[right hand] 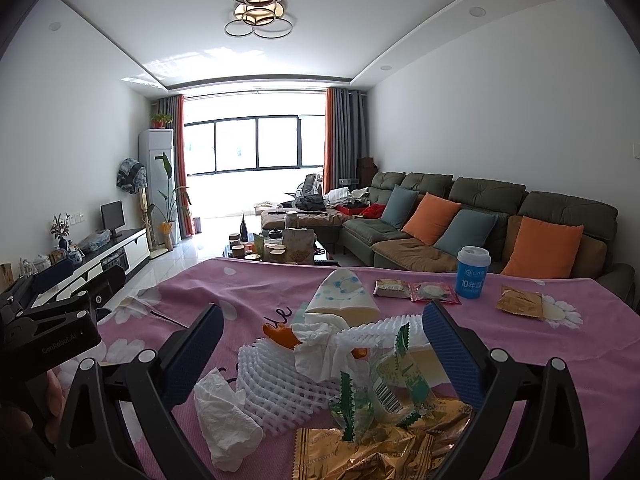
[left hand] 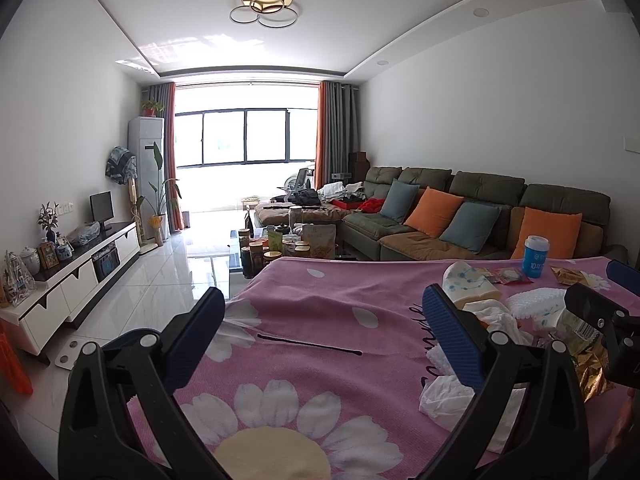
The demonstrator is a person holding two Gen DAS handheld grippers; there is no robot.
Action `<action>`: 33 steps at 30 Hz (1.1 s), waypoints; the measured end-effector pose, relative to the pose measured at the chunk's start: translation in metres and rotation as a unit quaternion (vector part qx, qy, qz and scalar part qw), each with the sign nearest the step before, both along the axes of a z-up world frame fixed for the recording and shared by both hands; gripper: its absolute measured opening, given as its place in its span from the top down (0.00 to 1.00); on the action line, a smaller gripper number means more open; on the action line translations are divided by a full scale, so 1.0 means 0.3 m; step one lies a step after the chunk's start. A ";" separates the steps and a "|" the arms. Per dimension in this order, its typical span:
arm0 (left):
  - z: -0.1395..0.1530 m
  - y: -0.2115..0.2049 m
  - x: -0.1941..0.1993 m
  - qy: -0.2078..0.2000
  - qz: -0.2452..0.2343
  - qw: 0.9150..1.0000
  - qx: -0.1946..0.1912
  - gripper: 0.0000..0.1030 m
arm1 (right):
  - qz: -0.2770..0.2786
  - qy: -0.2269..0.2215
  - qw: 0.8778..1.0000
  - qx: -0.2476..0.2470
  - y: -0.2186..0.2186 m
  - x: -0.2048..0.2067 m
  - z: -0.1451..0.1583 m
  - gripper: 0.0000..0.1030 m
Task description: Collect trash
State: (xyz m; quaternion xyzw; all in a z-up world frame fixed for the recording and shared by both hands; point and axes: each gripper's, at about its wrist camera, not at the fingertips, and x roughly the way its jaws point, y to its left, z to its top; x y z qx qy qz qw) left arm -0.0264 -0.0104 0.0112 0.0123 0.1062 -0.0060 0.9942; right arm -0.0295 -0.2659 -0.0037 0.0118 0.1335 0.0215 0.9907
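Observation:
A pile of trash lies on the pink flowered tablecloth (right hand: 248, 284): white foam fruit netting (right hand: 280, 380), crumpled tissues (right hand: 224, 412), orange peel (right hand: 280, 334), a green-edged clear wrapper (right hand: 384, 392), gold foil wrappers (right hand: 360, 452) and a crushed paper cup (right hand: 344, 292). My right gripper (right hand: 320, 350) is open, its fingers on either side of the pile. My left gripper (left hand: 320, 334) is open and empty over bare cloth, left of the pile (left hand: 500, 320). A black hairpin (left hand: 308, 345) lies between its fingers.
A blue and white cup (right hand: 472, 272) stands at the table's far side with small snack packets (right hand: 434, 293) and a gold packet (right hand: 520, 300). Beyond are a cluttered coffee table (right hand: 280, 246), a green sofa (right hand: 480, 216) with cushions, and a TV cabinet (left hand: 80, 264) on the left.

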 end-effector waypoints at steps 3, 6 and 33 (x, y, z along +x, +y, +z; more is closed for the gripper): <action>0.000 0.000 0.000 0.000 0.000 1.000 0.000 0.05 | 0.000 0.000 1.000 0.000 0.001 0.000 0.000 0.07; 0.002 -0.001 -0.001 0.000 0.000 1.000 -0.001 0.05 | 0.000 0.000 1.000 0.000 0.001 0.000 0.000 0.07; -0.006 -0.014 0.008 0.020 -0.032 0.999 -0.004 0.05 | 0.002 0.006 1.000 0.003 0.009 0.006 0.002 0.07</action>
